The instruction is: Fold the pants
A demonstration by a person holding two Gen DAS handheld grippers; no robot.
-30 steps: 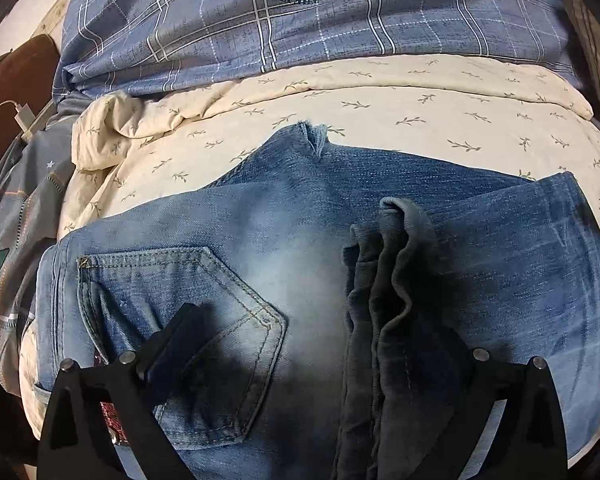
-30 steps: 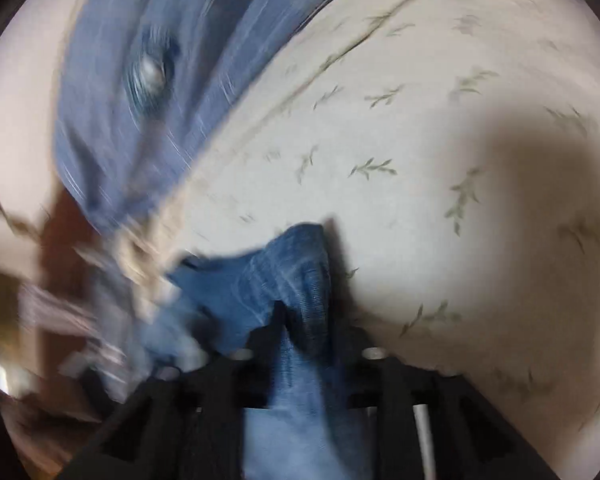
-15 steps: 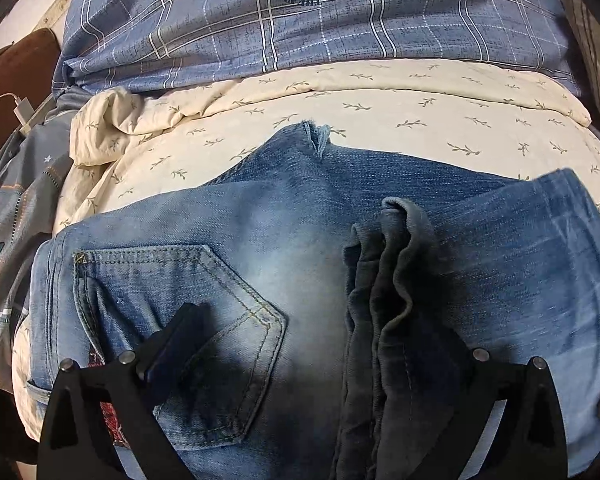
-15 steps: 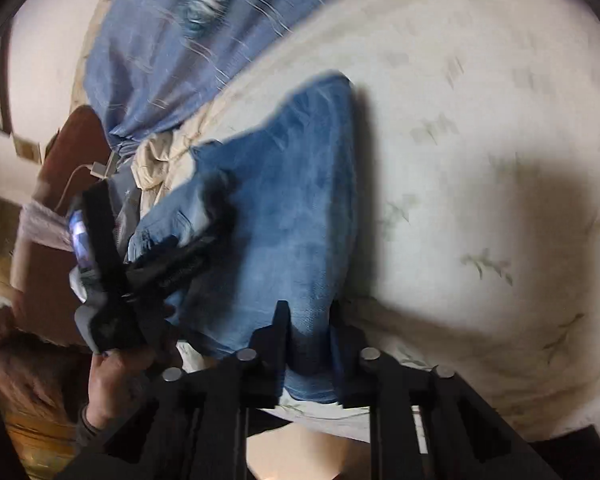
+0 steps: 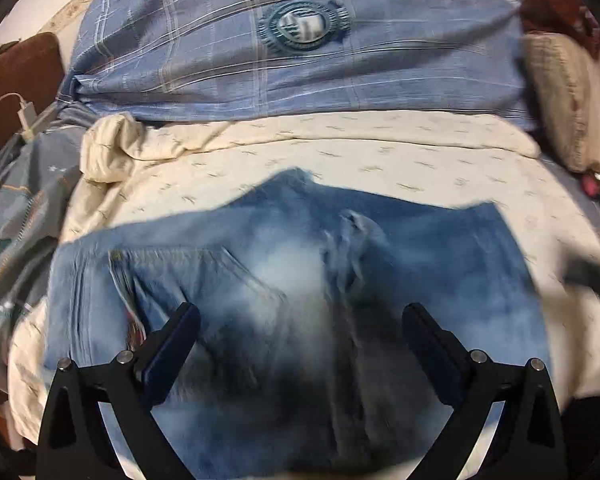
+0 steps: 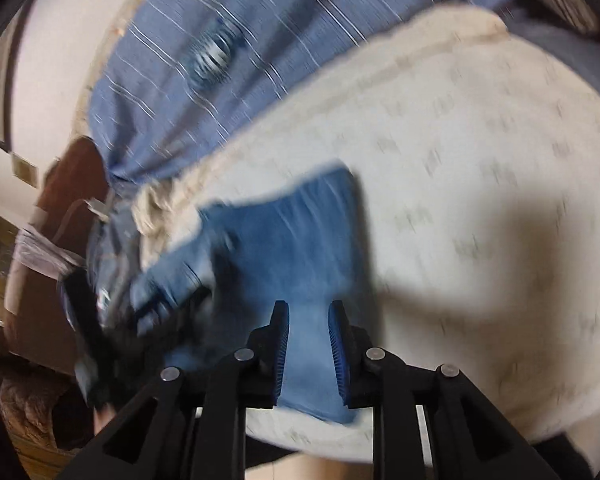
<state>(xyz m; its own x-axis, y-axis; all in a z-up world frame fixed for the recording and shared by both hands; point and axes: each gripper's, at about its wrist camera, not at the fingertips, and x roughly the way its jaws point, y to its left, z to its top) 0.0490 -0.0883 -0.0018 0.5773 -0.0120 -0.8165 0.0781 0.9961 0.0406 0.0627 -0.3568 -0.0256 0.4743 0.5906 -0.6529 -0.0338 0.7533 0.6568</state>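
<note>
Blue denim pants point(image 5: 292, 288) lie folded on a cream leaf-print sheet point(image 5: 380, 160), back pocket up at the left. My left gripper point(image 5: 300, 320) hovers over them with its jaws wide apart and nothing between them. In the right wrist view the pants point(image 6: 284, 240) show as a blue slab. My right gripper point(image 6: 308, 316) sits at their near edge, jaws parted a little, with denim lying in the gap; the pads do not press on it. The left gripper point(image 6: 84, 320) shows blurred at the left.
A blue plaid pillow point(image 5: 300, 52) lies behind the sheet. A grey patterned cover point(image 5: 12, 240) and a white charger cable point(image 5: 24, 116) are at the left. A beige cushion point(image 5: 568, 96) is at the right. The bed's near edge point(image 6: 300, 440) runs just below my right gripper.
My left gripper has let go of the bunched denim and pulled back with its jaws wide. My right gripper's jaws have parted, releasing the pants edge onto the bed.
</note>
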